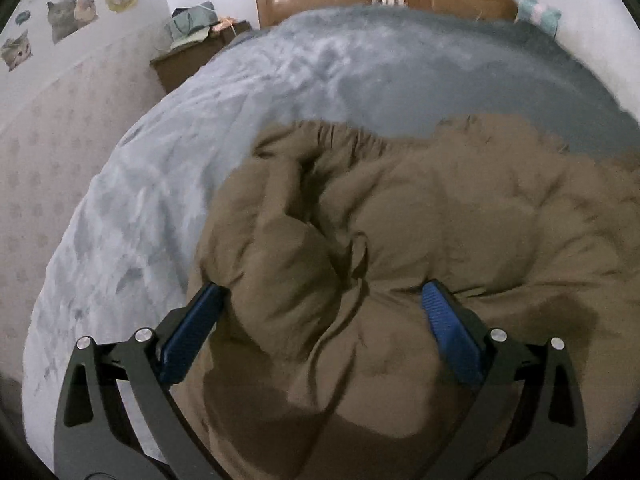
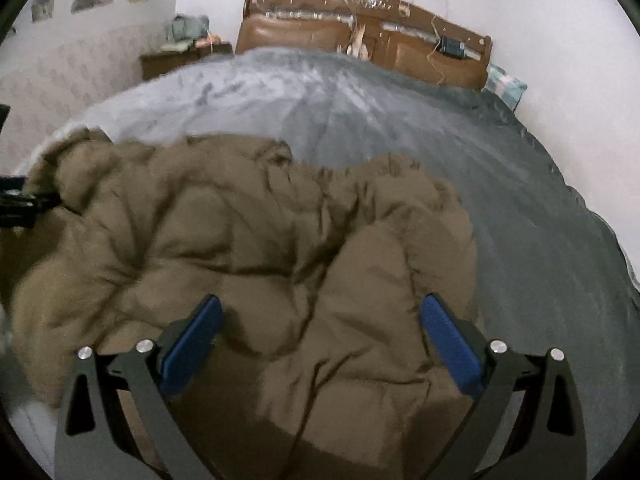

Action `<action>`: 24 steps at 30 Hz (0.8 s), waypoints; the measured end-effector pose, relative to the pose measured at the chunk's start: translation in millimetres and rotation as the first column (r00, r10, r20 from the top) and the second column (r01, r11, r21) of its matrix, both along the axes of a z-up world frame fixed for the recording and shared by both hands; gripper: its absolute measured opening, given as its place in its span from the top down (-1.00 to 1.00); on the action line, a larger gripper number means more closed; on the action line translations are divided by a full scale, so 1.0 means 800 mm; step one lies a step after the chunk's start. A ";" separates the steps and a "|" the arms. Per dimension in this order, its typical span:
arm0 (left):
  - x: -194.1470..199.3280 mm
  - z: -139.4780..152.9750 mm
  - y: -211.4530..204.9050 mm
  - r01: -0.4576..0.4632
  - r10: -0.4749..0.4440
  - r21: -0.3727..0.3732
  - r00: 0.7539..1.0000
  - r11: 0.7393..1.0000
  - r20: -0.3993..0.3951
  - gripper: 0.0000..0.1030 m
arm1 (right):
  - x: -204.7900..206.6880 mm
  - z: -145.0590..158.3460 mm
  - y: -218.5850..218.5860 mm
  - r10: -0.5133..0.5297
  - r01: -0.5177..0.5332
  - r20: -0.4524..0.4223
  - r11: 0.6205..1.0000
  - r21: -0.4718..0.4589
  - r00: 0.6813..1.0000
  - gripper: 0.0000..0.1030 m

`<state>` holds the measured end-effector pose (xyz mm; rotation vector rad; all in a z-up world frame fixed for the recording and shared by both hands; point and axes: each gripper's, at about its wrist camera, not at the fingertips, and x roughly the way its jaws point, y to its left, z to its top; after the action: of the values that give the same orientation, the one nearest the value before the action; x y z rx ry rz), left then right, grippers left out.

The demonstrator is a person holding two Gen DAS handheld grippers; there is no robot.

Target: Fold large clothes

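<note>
Brown puffy quilted jacket (image 1: 400, 240), crumpled and bunched, lying on the grey-blue bed cover (image 1: 168, 152); in the right wrist view the jacket (image 2: 240, 240) spreads from 6 toward 9 o'clock.

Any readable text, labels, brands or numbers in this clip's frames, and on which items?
Dark lettering at the top of the white wall with cat stickers: cut off by the frame edge and blurred, unreadable.
Puffy brown padded jacket: no label or print showing.
Blue-padded left gripper and right gripper: no markings visible.
</note>
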<state>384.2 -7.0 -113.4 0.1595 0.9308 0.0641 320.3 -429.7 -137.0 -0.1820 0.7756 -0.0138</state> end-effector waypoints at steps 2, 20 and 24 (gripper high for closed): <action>0.004 -0.009 -0.003 0.006 -0.005 0.026 1.000 1.000 -0.008 -0.94 | 0.009 -0.012 0.000 0.008 -0.008 -0.017 1.000 -0.005 1.000 -0.94; 0.017 -0.035 -0.008 0.016 -0.016 -0.005 1.000 1.000 -0.022 -0.94 | 0.049 -0.062 -0.006 0.011 -0.007 -0.064 0.998 0.057 0.998 -0.97; 0.022 -0.038 -0.016 0.020 -0.020 -0.013 1.000 1.000 -0.011 -0.94 | 0.051 -0.066 -0.008 0.015 -0.011 -0.056 0.998 0.066 0.998 -0.97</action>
<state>401.7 -19.6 -144.1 0.1573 0.9400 0.0389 360.9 -436.5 -189.9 -0.1255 0.8298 0.0292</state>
